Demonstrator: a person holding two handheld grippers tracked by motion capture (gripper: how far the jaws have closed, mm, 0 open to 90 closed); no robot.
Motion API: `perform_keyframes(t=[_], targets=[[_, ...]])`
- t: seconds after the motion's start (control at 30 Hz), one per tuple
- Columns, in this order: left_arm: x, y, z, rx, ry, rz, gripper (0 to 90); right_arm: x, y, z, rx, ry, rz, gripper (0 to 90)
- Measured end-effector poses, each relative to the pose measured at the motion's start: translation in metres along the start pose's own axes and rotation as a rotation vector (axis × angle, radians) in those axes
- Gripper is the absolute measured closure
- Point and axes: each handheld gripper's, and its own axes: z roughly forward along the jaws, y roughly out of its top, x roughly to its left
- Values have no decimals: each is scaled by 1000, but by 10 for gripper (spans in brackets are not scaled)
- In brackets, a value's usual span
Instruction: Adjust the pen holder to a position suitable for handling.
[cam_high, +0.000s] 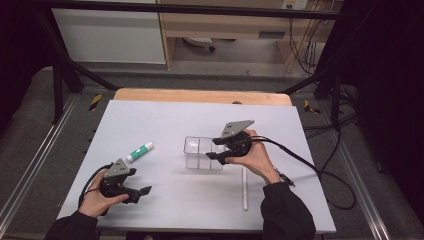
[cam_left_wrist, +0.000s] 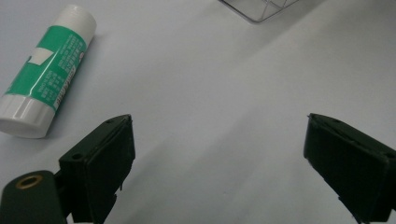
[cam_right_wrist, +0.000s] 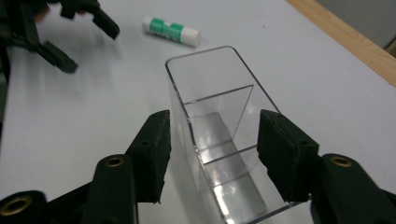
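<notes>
Clear plastic organizer box (cam_high: 202, 152) stands upright near the middle of the table, well in from every edge, open top facing up. See-through walls, rounded corners, thin clear dividers splitting it into compartments, all of them empty. In the right gripper view the box (cam_right_wrist: 219, 135) sits between the two jaws, with a small gap at either side.

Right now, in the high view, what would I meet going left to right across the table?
Left gripper → glue stick → clear box → right gripper → white stick.
</notes>
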Motion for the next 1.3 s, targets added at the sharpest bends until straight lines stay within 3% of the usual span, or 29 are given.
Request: perform_keyframes(t=[0.07, 0.13, 0.17, 0.2, 0.23, 0.27, 0.33, 0.43, 0.53, 0.73, 0.9, 1.07, 1.3], targets=[[0, 0, 0, 2, 0, 1, 87, 4, -9, -6, -34, -8, 45, 527], [0, 0, 0, 3, 1, -1, 87, 10, -25, -11, -29, -52, 83, 625], [0, 0, 0, 3, 2, -2, 87, 10, -25, -11, -29, -52, 83, 625], [0, 0, 0, 3, 1, -2, 87, 13, -37, -11, -22, -63, 124, 714], [0, 0, 0, 2, 1, -3, 87, 13, -37, -11, -22, -63, 124, 714], [-1, 0, 0, 2, 0, -2, 87, 15, -50, -8, -21, -72, 156, 796], [-1, 0, 0, 2, -1, -1, 87, 17, -61, -3, -14, -75, 178, 869], [-1, 0, 1, 4, -1, 1, 87, 18, -69, 3, -5, -86, 189, 900], [-1, 0, 0, 1, -1, -1, 87, 17, -79, 14, 6, -115, 197, 900], [-1, 0, 0, 0, 0, -1, 87, 16, -86, 24, 29, -119, 183, 900], [-1, 0, 0, 0, -1, 1, 87, 16, -87, 26, 47, -121, 172, 900], [-1, 0, 0, 1, -2, 1, 87, 17, -86, 19, 25, -112, 175, 900], [-3, 1, 0, 2, -5, 2, 87, 19, -83, -17, -22, -141, 228, 629]])
